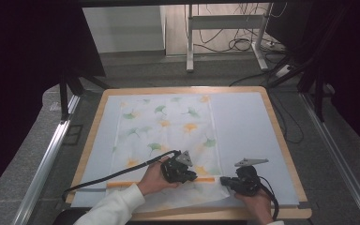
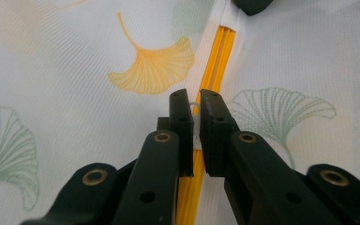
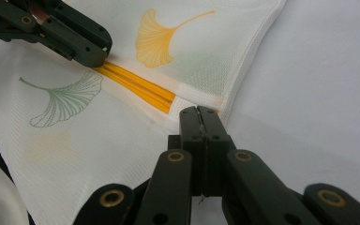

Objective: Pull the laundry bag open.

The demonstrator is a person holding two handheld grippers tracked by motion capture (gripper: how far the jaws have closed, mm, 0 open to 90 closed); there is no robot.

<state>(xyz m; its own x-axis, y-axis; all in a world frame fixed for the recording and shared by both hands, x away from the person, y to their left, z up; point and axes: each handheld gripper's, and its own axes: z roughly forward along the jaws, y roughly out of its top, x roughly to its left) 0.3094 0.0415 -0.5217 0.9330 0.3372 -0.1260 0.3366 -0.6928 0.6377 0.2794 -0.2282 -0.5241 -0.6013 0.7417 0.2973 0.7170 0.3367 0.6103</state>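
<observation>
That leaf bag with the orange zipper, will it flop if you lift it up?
Probably yes. The mesh bag looks thin and see-through, and its edge already bends and wrinkles near the right gripper. It seems light, so it would likely droop. The zipper should stay a bit firmer.

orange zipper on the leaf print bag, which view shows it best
The left gripper view: the orange zipper runs straight between the left gripper jaws. The right gripper view shows its end section; the high view shows a thin orange line.
</observation>
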